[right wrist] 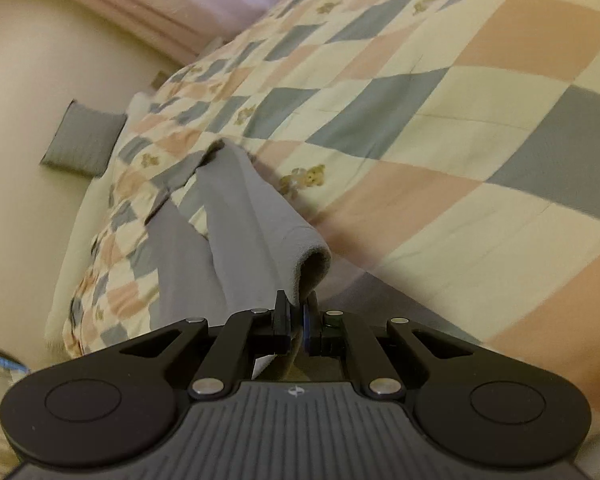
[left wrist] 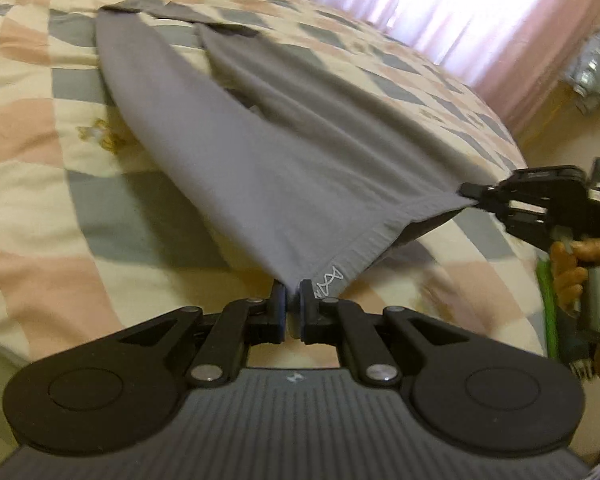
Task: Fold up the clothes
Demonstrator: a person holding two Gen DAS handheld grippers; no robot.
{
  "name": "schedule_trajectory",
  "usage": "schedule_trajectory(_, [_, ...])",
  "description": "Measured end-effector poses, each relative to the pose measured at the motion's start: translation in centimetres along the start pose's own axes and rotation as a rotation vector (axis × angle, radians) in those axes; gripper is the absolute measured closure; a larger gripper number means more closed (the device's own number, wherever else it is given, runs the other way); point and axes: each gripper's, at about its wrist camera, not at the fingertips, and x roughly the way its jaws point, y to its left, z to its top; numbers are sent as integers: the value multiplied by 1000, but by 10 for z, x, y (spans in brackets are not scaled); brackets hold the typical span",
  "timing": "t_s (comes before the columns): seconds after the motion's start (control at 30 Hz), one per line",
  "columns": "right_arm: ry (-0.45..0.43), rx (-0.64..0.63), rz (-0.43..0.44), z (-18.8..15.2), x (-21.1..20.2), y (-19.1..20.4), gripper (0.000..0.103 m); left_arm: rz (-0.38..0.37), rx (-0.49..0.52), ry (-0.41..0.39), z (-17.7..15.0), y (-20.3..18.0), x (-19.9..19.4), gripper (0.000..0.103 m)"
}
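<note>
Grippers, left gripper [left wrist: 293, 304] and right gripper [right wrist: 296, 316], each pinch the grey garment's [left wrist: 260, 152] hem corners above the quilt [left wrist: 40, 208].

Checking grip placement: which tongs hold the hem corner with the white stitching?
The left tongs hold the shirt beside the white stitching; the right tongs pinch the plain far corner.

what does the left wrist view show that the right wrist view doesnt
Only the left wrist view shows the right tool from outside, the hand holding it, and the white stitched mark at the hem. Only the right wrist view shows a grey cushion on the floor and the right tool's own grip. Both show the grey garment, pinched and stretched over the checked quilt, and pink curtains.
</note>
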Motion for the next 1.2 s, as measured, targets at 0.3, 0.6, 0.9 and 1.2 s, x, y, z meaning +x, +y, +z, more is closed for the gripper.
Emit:
schedule_trajectory(0.3, [-31, 46, -244, -16, -106, -108, 99, -240, 177, 214, -103, -167, 64, 100])
schedule_trajectory(0.6, [-37, 35, -519, -22, -117, -176, 62, -283, 374, 431, -133, -213, 121, 89])
schedule_trajectory(0.9, [-92, 211, -277, -111, -139, -143, 45, 118, 234, 208, 7, -68, 79, 81])
schedule_trajectory(1.2, [-135, 449, -51, -161, -53, -52, 46, 376, 368, 24, 186, 128, 132, 78])
